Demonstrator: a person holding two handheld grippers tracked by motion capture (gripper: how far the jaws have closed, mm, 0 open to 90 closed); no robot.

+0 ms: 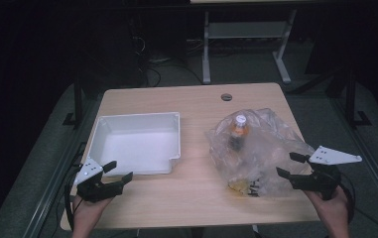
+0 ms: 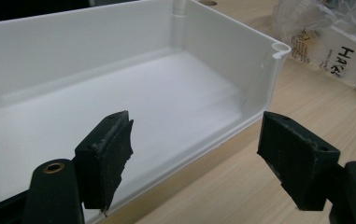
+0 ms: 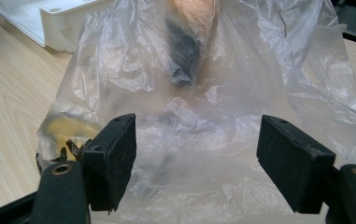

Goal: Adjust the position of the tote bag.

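1. Crinkly clear plastic bag [image 1: 261, 148] lies right of table centre, just beyond the right gripper [image 1: 292, 166]; jaws spread, empty, bag film between them but unpinched.
2. Orange bottle with white cap [image 1: 238, 130] inside the bag, long axis near-to-far, cap far.
3. Left gripper [image 1: 117, 172] spread, empty, at the near edge of the shallow white plastic tray [image 1: 176, 144].
4. Right hand nearer the bag.
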